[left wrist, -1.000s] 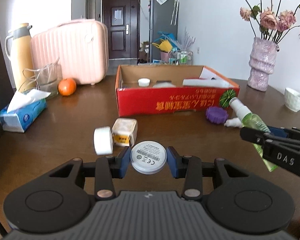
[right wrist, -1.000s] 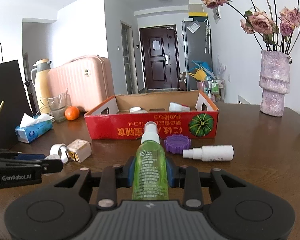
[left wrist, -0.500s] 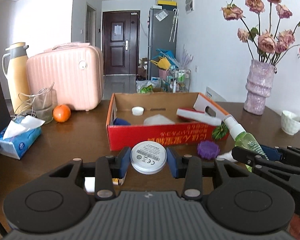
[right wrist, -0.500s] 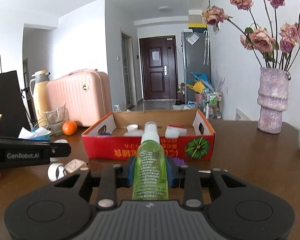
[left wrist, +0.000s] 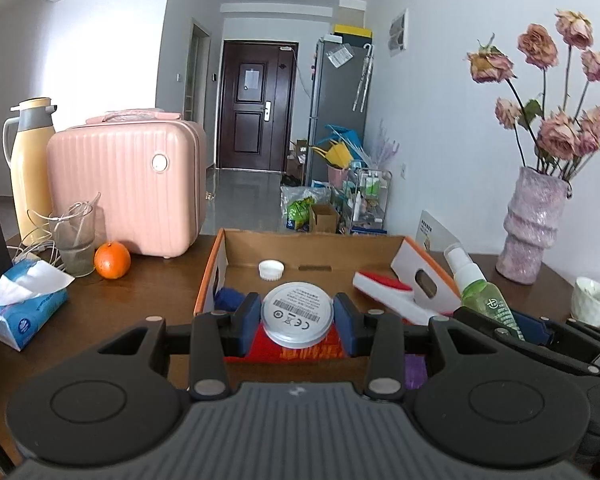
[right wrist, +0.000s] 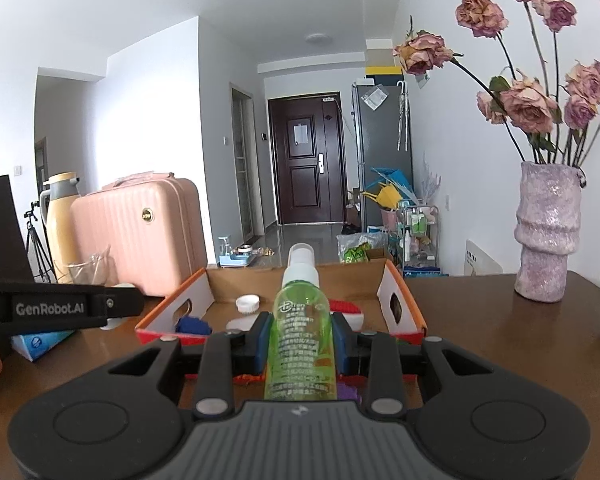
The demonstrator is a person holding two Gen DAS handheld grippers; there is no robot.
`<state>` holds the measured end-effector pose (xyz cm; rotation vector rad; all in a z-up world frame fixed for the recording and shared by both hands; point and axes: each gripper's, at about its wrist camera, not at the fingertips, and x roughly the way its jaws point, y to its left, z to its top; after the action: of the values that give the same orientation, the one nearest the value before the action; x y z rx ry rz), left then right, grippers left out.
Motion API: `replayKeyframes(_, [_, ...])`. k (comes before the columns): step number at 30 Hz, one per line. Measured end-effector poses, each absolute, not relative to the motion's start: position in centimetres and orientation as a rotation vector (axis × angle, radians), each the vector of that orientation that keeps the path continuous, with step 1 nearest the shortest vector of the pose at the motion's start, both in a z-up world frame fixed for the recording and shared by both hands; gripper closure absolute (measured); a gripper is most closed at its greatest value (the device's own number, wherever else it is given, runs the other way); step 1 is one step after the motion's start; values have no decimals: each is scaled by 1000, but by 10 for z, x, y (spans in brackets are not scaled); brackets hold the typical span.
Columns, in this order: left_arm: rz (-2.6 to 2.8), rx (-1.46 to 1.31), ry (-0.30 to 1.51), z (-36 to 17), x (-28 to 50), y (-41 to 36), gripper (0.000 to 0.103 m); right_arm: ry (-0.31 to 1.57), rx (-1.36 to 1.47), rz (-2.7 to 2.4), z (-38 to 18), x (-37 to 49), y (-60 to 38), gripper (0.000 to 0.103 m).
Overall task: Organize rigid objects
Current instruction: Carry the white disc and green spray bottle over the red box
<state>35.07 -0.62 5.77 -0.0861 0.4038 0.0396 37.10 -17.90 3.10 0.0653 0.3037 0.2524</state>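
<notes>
Both hand-held grippers have risen from the brown wooden table (left wrist: 148, 280) to the near edge of the red cardboard box (left wrist: 300, 350), the left gripper (left wrist: 297, 316) clamped on a round white plastic disc (left wrist: 297, 314), the right gripper (right wrist: 301, 338) clamped on a green spray bottle (right wrist: 301, 332), so both look ready to be dropped in.

Round white disc (left wrist: 297, 314) and green spray bottle (right wrist: 301, 332) held above red cardboard box's (left wrist: 436, 268) near edge

The dark wooden desk (left wrist: 148, 292) carries a red cardboard box (left wrist: 208, 280) at the centre of the frame. At the left stand a pink suitcase (left wrist: 128, 188), a yellow thermos (left wrist: 30, 168), a glass (left wrist: 74, 240), an orange (left wrist: 112, 254) and a tissue pack (left wrist: 20, 308). At the right stand a purple vase (left wrist: 534, 224) and a white cup (left wrist: 592, 300).
</notes>
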Motion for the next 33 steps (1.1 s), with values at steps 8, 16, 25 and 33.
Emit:
replayKeyframes(8, [51,-119,391,61,385,-9,62,301,87,239,33,408,-185,73])
replayKeyframes(16, [65,-132,406,55,422,-12,62,301,117,210,31,448,-194,73])
replayKeyframes(25, [85,-128,429,47,459,-13,62,321,139,197,26,488,-196,73])
replayKeyframes(33, [104,-124,456,38,491,-11,62,357,142,193,17,518,-189,73])
